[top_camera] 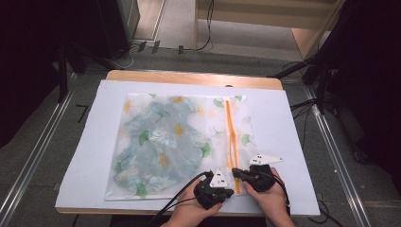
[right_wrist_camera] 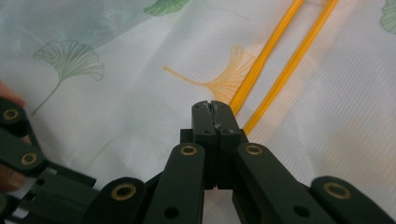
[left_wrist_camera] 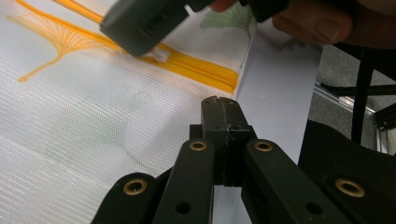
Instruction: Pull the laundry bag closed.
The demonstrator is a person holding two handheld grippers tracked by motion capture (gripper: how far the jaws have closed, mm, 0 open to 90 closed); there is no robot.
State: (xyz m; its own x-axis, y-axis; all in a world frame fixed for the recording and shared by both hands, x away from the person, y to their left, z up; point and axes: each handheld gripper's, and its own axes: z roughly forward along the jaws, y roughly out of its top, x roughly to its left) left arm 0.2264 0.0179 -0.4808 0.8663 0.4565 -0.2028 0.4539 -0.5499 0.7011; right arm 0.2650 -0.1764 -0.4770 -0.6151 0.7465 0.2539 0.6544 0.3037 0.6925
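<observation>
White mesh bag (top_camera: pixel 179 142) (leaf-printed) lies flat on the table (top_camera: pixel 293 142); left gripper (top_camera: pixel 227 191) and right gripper (top_camera: pixel 235 172), both jaws pressed together, meet at its orange zipper (top_camera: pixel 230 137).

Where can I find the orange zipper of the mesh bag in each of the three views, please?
High view: orange zipper runs near-vertically right of centre, down to the two grippers.
Left gripper view: it crosses the top, from upper left to centre.
Right gripper view: two opened orange lines rise from the jaws to the upper right.
Shared landmark: the orange ginkgo leaf print beside it.
</observation>
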